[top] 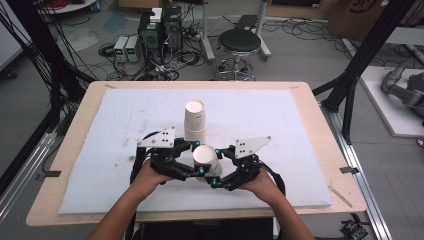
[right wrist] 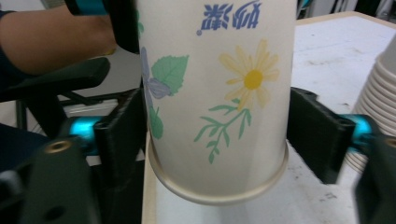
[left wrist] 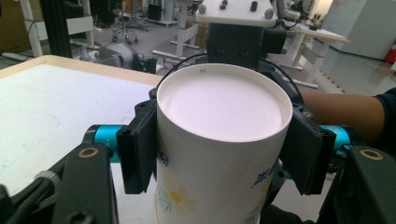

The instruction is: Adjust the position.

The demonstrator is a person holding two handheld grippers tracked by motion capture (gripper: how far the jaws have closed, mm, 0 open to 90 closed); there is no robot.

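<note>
- I have one paper cup (top: 206,160) upside down between the two grippers, near the front of the white mat (top: 300,150), just in front of the cup stack (top: 195,120).
- Left gripper (top: 197,170): its fingers are clenched on the cup. In the left gripper view both pads (left wrist: 137,151) press the wall just under the upturned base (left wrist: 222,105).
- Right gripper (top: 216,181): it sits lower down, by the rim. In the right gripper view the left pad (right wrist: 123,135) looks to touch the wall, while the right pad (right wrist: 317,133) stands a little off it — so I read these fingers as released around the cup, not yet gripping.
- The cup's printed flower (right wrist: 252,77) faces the right gripper's camera, and its rim (right wrist: 217,189) hangs free above the mat; the stack's rims (right wrist: 378,107) show at the right edge of that view.
- Step in hand, as I judge it: a handover or a two-handed hold of a single cup taken off the stack — the left carries it while the right comes on.
- Next move, to my mind: bring the right pads in evenly near the rim, softly, since a thin paper wall will buckle under a hard squeeze.
- Only once that grip is sure should the left let go; otherwise the cup may tip or drop onto the mat.
- Keep both hands clear of the stack behind, which is near enough to be knocked.
</note>
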